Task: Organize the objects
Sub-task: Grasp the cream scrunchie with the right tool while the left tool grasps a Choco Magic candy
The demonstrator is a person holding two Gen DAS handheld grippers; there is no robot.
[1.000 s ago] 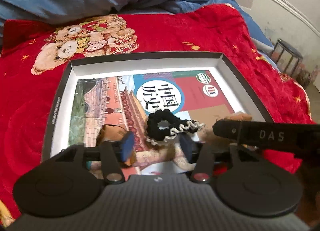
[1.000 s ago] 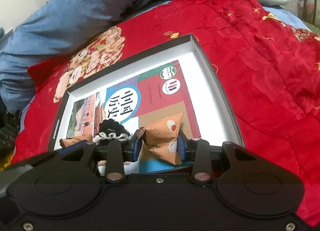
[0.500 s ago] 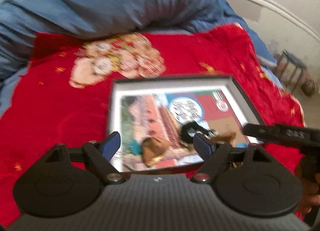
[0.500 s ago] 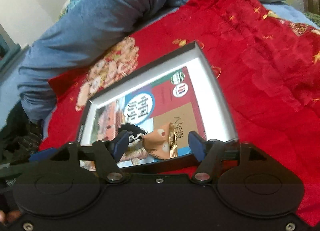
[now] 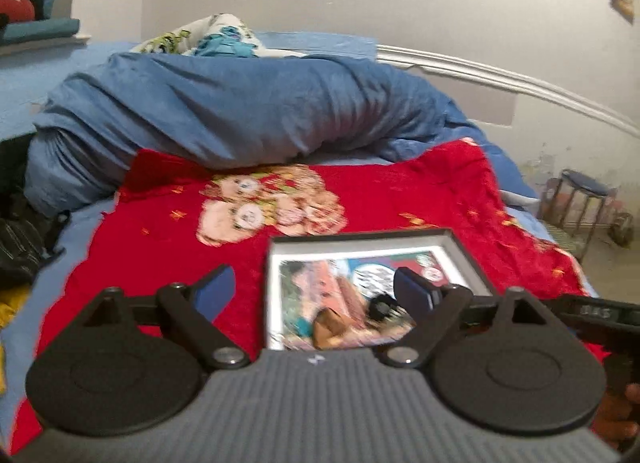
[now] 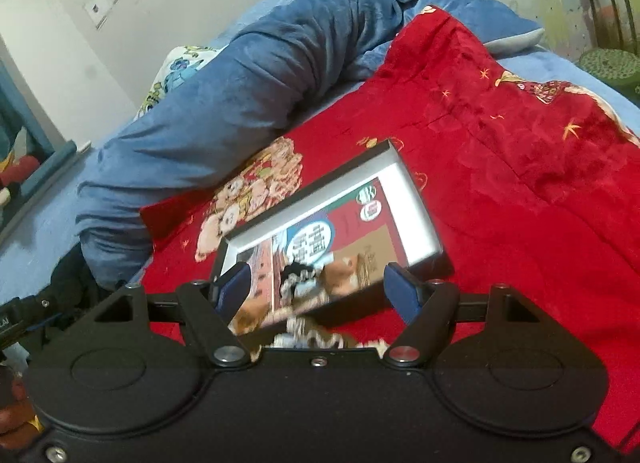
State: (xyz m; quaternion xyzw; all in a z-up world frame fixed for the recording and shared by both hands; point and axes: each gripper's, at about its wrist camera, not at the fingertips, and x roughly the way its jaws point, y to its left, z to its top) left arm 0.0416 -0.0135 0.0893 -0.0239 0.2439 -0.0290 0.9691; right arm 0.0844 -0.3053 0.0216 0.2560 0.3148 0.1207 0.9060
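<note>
Left claw (image 5: 314, 289) wide and empty above the box; right claw (image 6: 316, 287) likewise.

Left view: the shallow box (image 5: 460, 247) lies on the red blanket (image 5: 160, 231), holding a book (image 5: 344, 275), an orange packet (image 5: 332, 329) and a black scrunchie (image 5: 380, 305).
Right view: the box (image 6: 420, 215) sits tilted in frame; its light, soft, crinkly contents look best pinched at an edge.

Left hand-held gripper (image 5: 314, 290): jaws spread wide, nothing between the blue pads (image 5: 214, 289); raised, pointing forward and slightly down.
Right hand-held gripper (image 6: 316, 285): jaws spread wide, blue pads (image 6: 236, 285) bare; raised, view tilted.
Right hand-held gripper in left view: black body at the right edge, with part of the person's hand (image 5: 618, 411) beneath it.
Contact: neither touches anything.
</note>
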